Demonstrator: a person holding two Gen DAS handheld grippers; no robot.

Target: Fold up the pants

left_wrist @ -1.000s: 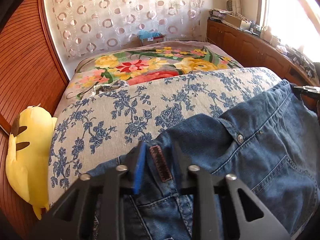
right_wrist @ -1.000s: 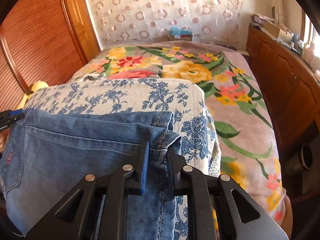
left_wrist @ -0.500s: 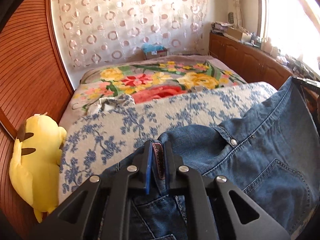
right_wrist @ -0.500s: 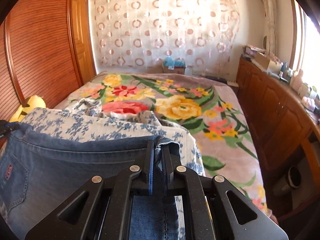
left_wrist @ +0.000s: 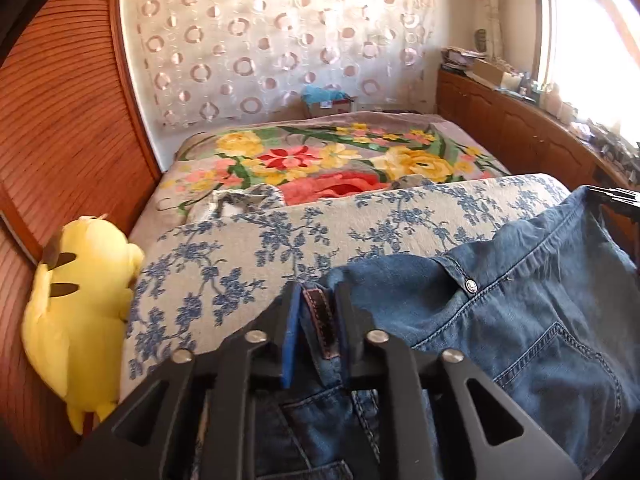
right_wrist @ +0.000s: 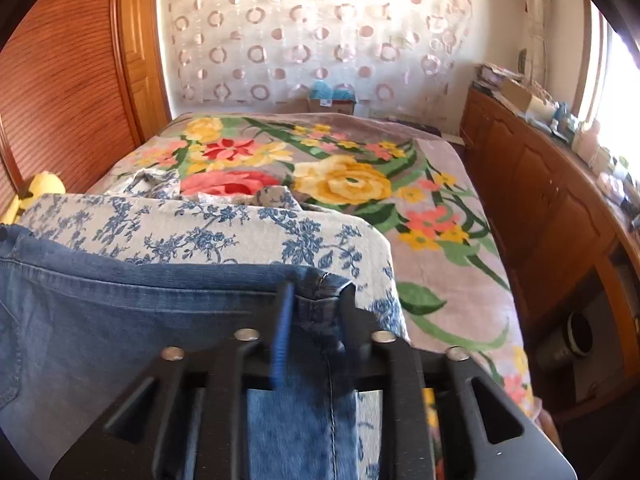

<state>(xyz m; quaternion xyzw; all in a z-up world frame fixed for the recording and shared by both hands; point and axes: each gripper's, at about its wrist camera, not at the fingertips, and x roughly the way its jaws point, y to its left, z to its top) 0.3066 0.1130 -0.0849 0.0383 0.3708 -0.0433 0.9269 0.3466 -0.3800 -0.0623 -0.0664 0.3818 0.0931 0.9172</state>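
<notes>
Denim, mid-blue and faded, lies spread on the blue-flowered sheet at the near end of the bed, the pants running crosswise with their long axis strung between the 2 grippers. The left gripper sits at the waistband end, its jaws having just eased apart around the brown leather patch; the right gripper straddles the hem end, jaws likewise just loosened with cloth between them. The patch's lettering is too small to read. Neither hand is nearer.
</notes>
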